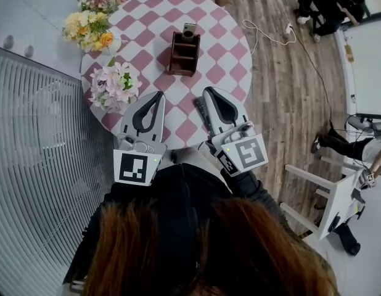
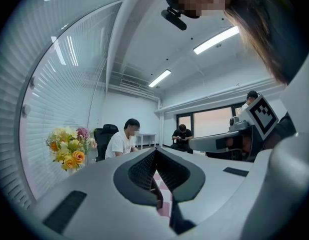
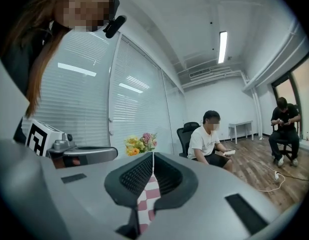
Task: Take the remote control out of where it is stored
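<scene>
A brown wooden holder [image 1: 184, 54] stands in the middle of the round pink-and-white checked table [image 1: 224, 54]. A slim light-faced remote control [image 1: 189, 29] sticks upright out of its far end. Both grippers hover over the table's near edge, well short of the holder. My left gripper [image 1: 159, 95] [image 2: 155, 153] is shut with nothing between its jaws. My right gripper [image 1: 206, 91] [image 3: 153, 154] is also shut and empty. A dark flat thing [image 1: 200, 112] lies on the cloth just left of the right gripper; what it is I cannot tell.
Two flower bouquets stand at the table's left, one yellow-orange [image 1: 92, 18], one pink-white [image 1: 114, 82]. A person in a white shirt [image 3: 210, 139] sits at the far side. Window blinds [image 1: 36, 140] run along the left. A white frame [image 1: 320, 196] and a floor cable [image 1: 264, 32] are at the right.
</scene>
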The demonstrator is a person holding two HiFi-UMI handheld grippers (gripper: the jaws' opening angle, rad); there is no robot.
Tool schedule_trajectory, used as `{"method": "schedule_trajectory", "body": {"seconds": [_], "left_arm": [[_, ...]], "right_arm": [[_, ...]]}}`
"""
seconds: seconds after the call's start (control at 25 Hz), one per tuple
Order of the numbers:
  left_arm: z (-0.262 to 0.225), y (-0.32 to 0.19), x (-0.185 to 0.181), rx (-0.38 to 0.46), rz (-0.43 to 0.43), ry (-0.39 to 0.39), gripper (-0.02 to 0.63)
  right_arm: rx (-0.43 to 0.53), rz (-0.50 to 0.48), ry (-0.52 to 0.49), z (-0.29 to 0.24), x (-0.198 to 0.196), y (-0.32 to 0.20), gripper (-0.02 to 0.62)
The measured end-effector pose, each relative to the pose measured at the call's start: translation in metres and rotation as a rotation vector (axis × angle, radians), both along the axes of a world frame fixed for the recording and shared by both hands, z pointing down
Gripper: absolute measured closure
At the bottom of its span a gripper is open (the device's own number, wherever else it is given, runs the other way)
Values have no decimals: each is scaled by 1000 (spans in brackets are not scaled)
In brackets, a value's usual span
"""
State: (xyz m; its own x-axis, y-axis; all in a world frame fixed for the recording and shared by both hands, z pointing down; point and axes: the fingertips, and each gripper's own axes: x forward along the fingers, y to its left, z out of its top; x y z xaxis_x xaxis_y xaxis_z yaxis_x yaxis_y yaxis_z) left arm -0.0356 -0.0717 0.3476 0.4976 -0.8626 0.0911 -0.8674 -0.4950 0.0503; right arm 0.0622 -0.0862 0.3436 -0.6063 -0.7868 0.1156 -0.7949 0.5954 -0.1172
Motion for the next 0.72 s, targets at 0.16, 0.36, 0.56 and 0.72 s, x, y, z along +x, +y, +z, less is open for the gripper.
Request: {"method": "schedule_trajectory", "body": {"seconds": [0.16,0.36,0.56,0.72], "left_arm": [[1,0,0,0,4,6,597],[2,1,1,-1,6,-4,597],[4,-1,0,-1,3,-5,597],[5,0,0,-7,4,-10,597]], "right_arm": [[-5,1,-16,-2,-3,2,574],[1,-3,-28,-8,-9,3,574],[4,6,-36,-11,-13,-2,574],[-24,47,-46,-5,-10,-20,574]]}}
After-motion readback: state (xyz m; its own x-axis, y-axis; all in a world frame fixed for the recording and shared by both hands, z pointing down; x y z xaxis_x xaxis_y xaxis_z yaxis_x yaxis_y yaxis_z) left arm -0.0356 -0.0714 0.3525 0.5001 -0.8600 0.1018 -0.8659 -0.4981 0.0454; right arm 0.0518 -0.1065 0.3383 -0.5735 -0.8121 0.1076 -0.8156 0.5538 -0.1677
